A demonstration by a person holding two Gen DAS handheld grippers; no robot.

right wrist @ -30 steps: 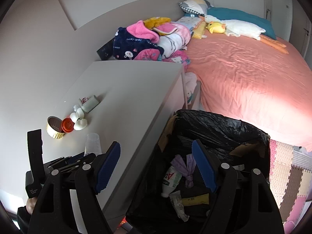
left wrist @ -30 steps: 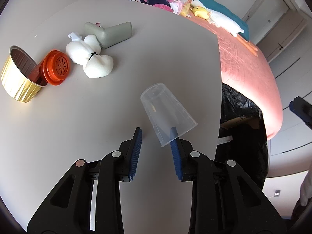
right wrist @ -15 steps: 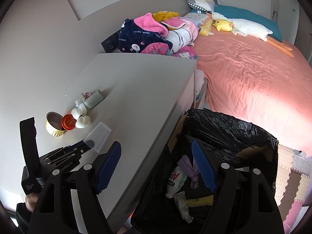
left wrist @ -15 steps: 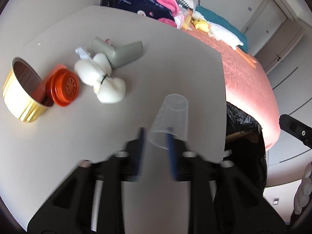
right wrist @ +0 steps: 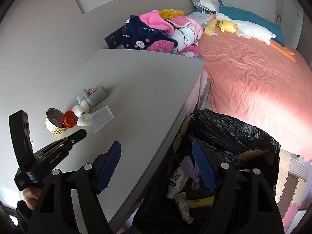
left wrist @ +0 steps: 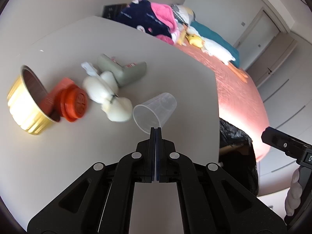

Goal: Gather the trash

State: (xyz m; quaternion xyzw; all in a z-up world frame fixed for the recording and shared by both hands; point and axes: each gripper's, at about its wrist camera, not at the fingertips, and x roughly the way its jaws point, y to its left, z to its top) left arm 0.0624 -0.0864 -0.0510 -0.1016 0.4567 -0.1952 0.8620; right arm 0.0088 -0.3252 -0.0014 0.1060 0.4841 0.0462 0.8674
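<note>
A clear plastic cup (left wrist: 156, 109) lies tipped on its side on the grey table (left wrist: 58, 156), its open rim toward my left gripper (left wrist: 156, 129). That gripper is shut, pads flat together, with its tips right at the cup's lower rim. In the right wrist view a small gap shows between the left gripper (right wrist: 84, 132) and the cup (right wrist: 100, 119), so nothing looks held. My right gripper (right wrist: 156, 142) hangs open and empty over the table's edge and the black trash bag (right wrist: 234, 132), which holds a bottle and wrappers.
Left of the cup lie a white crumpled wad (left wrist: 105, 91), an orange cap (left wrist: 73, 105), a gold foil cup (left wrist: 23, 101) and a grey-green packet (left wrist: 124, 72). A bed with a pink sheet (right wrist: 253, 74) and piled clothes (right wrist: 156, 33) stands beyond the table.
The left jaws have closed fully. The cup stood upside down between them, then tipped over, and now lies on its side in front of the tips, nearer the white wad.
</note>
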